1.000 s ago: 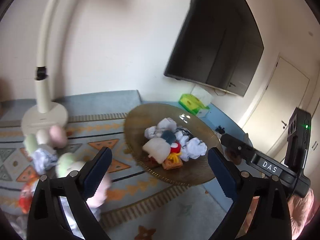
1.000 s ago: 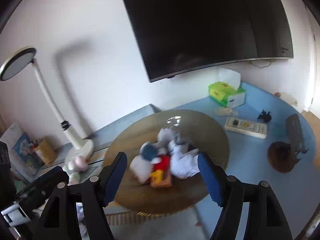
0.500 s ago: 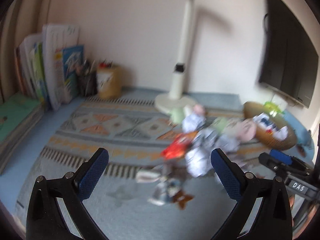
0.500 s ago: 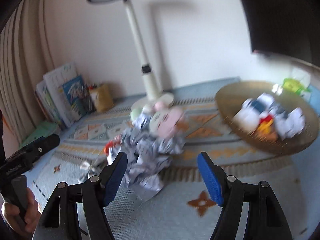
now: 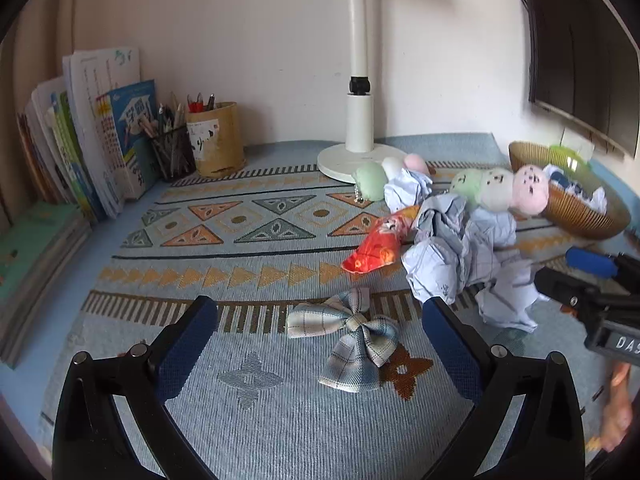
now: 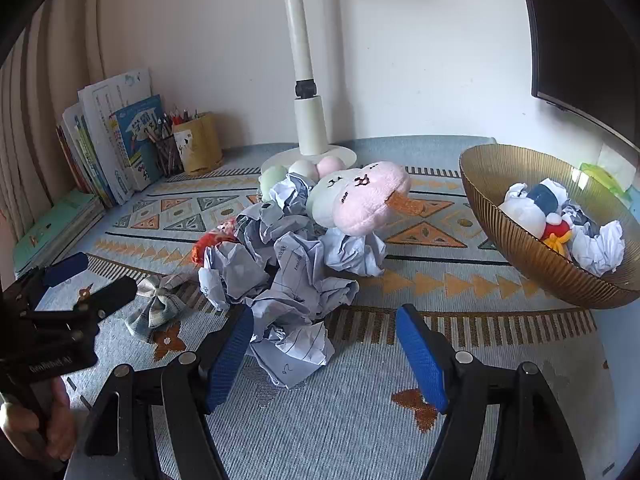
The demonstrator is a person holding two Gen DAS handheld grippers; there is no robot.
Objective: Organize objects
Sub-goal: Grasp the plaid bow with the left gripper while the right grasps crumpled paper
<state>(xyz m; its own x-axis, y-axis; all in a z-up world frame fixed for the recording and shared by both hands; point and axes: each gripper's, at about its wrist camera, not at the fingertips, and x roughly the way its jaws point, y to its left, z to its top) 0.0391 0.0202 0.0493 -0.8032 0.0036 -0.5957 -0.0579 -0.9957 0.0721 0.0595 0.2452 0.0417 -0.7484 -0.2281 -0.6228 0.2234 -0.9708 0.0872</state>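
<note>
A pile of crumpled paper balls (image 6: pixel 280 264) lies on the patterned mat, with a pink-and-white plush (image 6: pixel 360 196) on top, a red packet (image 5: pixel 378 246) beside it and a plaid fabric bow (image 5: pixel 348 334) in front. A gold ribbed bowl (image 6: pixel 532 256) at right holds a plush and paper balls. My left gripper (image 5: pixel 320 344) is open, low over the mat, with the bow between its fingers. My right gripper (image 6: pixel 324 352) is open just before the nearest paper ball (image 6: pixel 294 350). The pile also shows in the left wrist view (image 5: pixel 460 256).
A white lamp base (image 5: pixel 352 156) stands behind the pile with small plush balls (image 5: pixel 370 180) against it. Books (image 5: pixel 104 136) and pen holders (image 5: pixel 212 140) line the back left wall. A dark screen (image 5: pixel 580 52) hangs at right.
Both grippers swung left from the bowl to the pile and dropped low over the mat. The left one now frames the bow, the right one the nearest paper ball.
</note>
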